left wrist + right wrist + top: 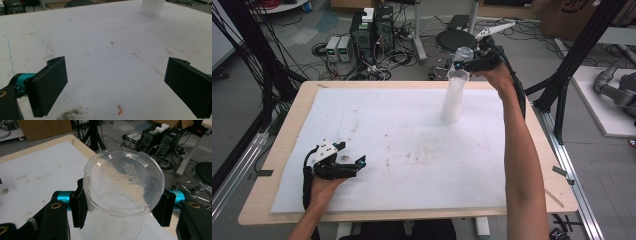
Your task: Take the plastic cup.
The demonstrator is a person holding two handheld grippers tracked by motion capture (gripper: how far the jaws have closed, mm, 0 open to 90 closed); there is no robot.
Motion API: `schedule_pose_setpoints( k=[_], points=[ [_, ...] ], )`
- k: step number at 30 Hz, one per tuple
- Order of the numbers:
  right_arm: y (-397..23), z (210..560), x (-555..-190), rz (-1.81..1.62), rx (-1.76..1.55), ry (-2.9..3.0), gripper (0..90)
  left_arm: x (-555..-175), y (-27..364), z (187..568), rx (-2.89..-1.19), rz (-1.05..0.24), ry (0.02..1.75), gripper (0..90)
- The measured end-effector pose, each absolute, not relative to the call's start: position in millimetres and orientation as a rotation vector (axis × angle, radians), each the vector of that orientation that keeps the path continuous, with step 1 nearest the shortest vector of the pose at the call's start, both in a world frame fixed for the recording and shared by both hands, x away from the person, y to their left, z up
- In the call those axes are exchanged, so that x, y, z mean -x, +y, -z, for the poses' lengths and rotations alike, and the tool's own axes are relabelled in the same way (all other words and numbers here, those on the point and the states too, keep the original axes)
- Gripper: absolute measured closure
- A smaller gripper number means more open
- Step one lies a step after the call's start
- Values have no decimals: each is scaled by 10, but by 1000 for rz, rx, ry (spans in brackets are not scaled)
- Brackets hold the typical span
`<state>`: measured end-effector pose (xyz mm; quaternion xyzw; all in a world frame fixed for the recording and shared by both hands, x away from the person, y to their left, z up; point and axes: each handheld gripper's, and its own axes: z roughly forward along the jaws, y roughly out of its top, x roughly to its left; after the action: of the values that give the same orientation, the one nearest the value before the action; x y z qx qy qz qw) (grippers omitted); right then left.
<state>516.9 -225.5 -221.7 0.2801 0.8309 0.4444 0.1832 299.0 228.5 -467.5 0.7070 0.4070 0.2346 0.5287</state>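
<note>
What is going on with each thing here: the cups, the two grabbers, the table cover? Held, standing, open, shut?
Clear plastic cup: clamped between the jaws of the right hand-held gripper, raised just above the stack.
Stack of cups: upright on the white foam sheet, far right part.
Left hand-held gripper: jaws wide open, nothing between them, low over the sheet.
White foam sheet: flat, stained with dark specks.
</note>
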Motion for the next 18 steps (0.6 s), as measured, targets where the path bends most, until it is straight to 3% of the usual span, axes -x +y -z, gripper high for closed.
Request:
schedule_pose_setpoints(
  k=[8,18],
  points=[
    [-2245,1965,-5047,-1248,-759,2324,401,-2992,2286,4675,-1689,-559,972,46],
    [-2203,2042,-4712,-1347,-678,2350,402,-2994,2294,4675,-1683,-549,973,46]
  ],
)
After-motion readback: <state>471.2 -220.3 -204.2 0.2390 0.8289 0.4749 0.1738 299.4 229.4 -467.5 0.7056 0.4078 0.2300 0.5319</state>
